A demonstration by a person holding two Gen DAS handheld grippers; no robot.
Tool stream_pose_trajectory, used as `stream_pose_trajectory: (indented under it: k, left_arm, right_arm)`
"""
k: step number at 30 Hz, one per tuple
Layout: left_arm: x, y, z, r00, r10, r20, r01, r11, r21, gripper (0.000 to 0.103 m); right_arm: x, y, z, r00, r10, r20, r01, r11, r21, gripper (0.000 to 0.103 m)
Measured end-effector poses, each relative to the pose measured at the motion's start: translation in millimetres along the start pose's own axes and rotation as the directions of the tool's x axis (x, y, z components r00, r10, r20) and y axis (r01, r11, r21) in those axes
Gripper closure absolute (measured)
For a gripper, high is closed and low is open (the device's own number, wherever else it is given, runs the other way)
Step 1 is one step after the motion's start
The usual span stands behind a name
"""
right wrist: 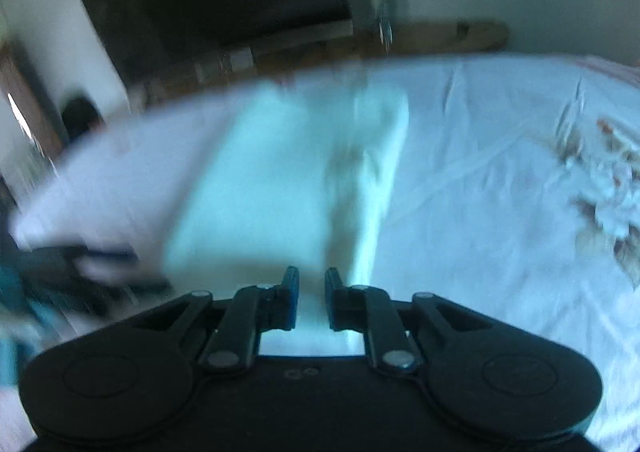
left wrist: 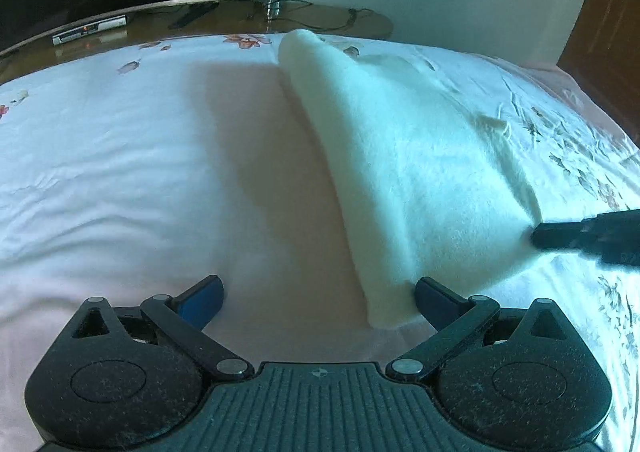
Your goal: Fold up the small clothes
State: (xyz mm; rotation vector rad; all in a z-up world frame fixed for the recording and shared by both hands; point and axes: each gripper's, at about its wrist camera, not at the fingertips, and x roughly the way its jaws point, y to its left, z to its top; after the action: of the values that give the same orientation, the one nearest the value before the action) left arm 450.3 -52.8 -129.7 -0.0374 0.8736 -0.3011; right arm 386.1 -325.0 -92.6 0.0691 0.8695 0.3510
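Right tongs [right wrist: 311, 298] pinch white cloth [left wrist: 400, 156]; left tongs [left wrist: 318, 302] spread, empty

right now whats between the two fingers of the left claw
In the left wrist view, the left claw stands wide open over bare pink bedsheet. The near end of the white fleece cloth reaches in by the right-hand finger.

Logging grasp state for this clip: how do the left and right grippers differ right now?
The left gripper has its jaws spread wide and holds nothing; the right gripper has its jaws nearly together, pinching the white fleece garment.
The left one sits at the garment's near folded end over the bedsheet; the right one grips its side edge.
The left view is sharp; the right view is blurred.
Both have black bodies with blue pads.
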Motion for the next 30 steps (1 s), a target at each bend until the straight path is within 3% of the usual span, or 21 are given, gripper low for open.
stream_pose_trajectory:
  k: [11,13,17,22,23,25,26,27,28,30]
  left_arm:
    - [-7.9,-3.2,5.0,1.000,-0.006,0.010,0.006,1.000,-0.002,0.002]
    - [-13.1,-2.1,16.3,0.998,-0.042,0.046,0.043,0.999,-0.021,0.002]
    - [-0.2,1.8,51.7,0.995,-0.039,0.096,0.043,0.998,-0.046,0.002]
    - [31.7,7.3,95.0,0.992,-0.050,0.120,0.063,0.992,-0.110,0.002]
    - [40.8,6.6,99.1,0.993,-0.037,0.116,0.050,0.993,-0.107,0.002]
    - [69.6,8.3,101.3,1.000,-0.001,0.031,0.004,0.996,-0.091,0.002]
    - [82.4,12.2,97.6,1.000,-0.023,0.004,0.023,0.995,-0.100,0.002]
    - [85.1,17.7,95.8,0.999,-0.053,0.009,0.053,0.990,-0.130,0.002]
    - [83.0,18.3,99.9,0.998,-0.054,0.009,0.055,0.991,-0.121,0.002]
    - [72.4,20.4,109.7,0.996,-0.027,0.081,0.036,0.993,-0.117,0.002]
  right_arm:
    - [2.5,-0.4,-3.1,1.000,-0.017,0.016,0.017,1.000,0.006,0.090]
    - [-4.0,0.3,0.3,0.999,-0.018,0.041,0.018,1.000,0.006,0.088]
    - [-13.7,-2.9,25.9,0.986,-0.067,0.153,0.066,0.998,0.013,0.084]
    - [5.0,-13.8,72.0,0.971,-0.090,0.222,0.083,0.996,0.041,0.087]
    - [10.6,-15.0,77.2,0.970,-0.092,0.225,0.086,0.996,0.037,0.087]
    - [29.2,-18.2,84.0,0.976,-0.078,0.201,0.073,0.997,0.032,0.087]
    - [42.9,-18.7,83.0,0.982,-0.091,0.163,0.091,0.996,0.008,0.087]
    - [60.8,-20.6,80.9,0.990,-0.111,0.088,0.113,0.994,-0.015,0.087]
    - [64.8,-22.7,76.2,0.989,-0.106,0.105,0.109,0.994,-0.023,0.086]
    - [59.0,-22.7,81.3,0.991,-0.097,0.092,0.101,0.994,-0.036,0.087]
